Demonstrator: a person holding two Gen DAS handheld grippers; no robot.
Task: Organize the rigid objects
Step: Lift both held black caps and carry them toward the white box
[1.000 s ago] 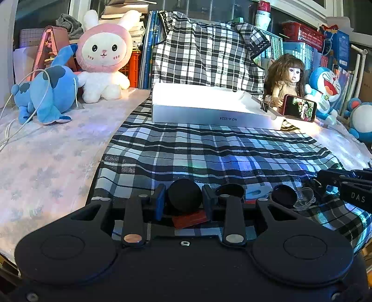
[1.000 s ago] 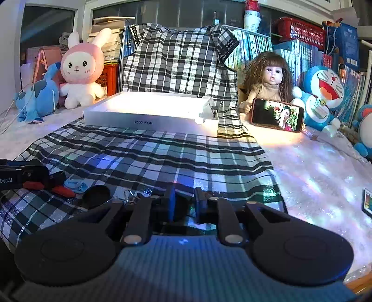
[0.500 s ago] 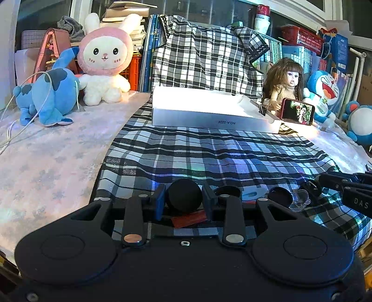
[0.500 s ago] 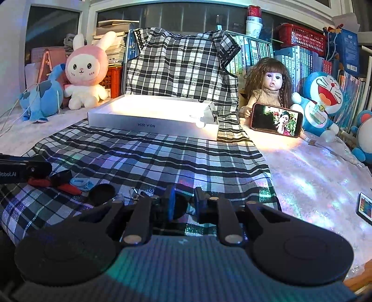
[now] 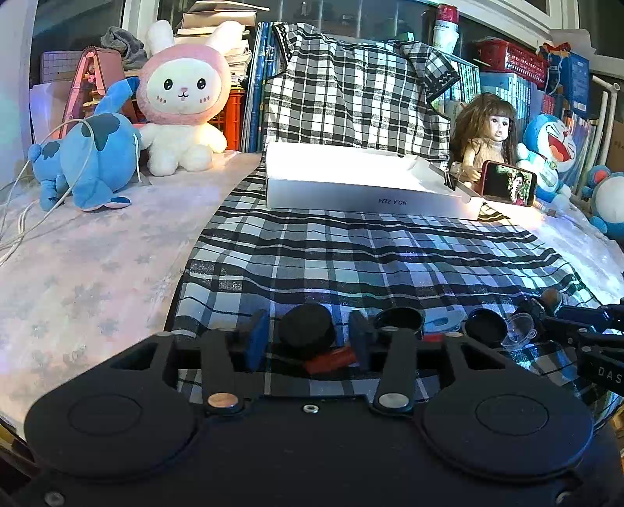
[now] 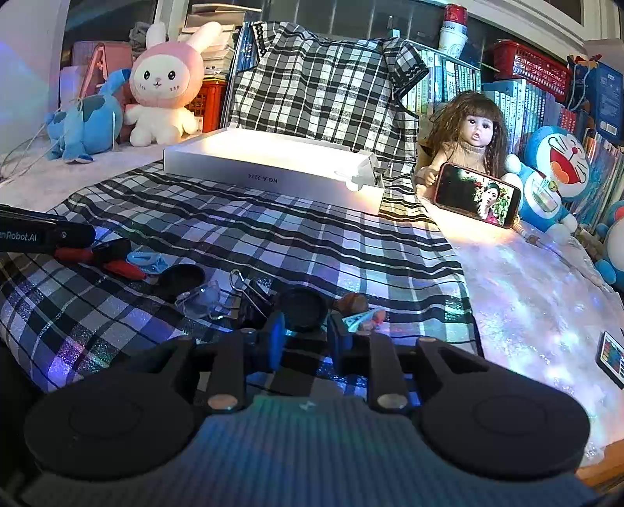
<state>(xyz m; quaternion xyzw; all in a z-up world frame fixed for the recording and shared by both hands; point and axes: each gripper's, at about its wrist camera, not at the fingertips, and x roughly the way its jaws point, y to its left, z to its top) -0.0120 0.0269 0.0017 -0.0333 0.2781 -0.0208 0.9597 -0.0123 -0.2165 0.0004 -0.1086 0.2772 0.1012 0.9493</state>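
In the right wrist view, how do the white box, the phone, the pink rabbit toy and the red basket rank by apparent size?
1. white box
2. pink rabbit toy
3. phone and red basket look alike; the basket is farther, so I leave them unranked.

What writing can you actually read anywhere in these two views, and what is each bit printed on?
"NO.A-2224", upside down, on the front wall of the white box.
"nRobot.AI", its start cut off by the picture edge, on the left gripper as the right view shows it.
"DAS", cut off at the picture edge, on the right gripper as the left view shows it.
Too small or blurred: the book spines, the cup on the shelf, the blue carton.
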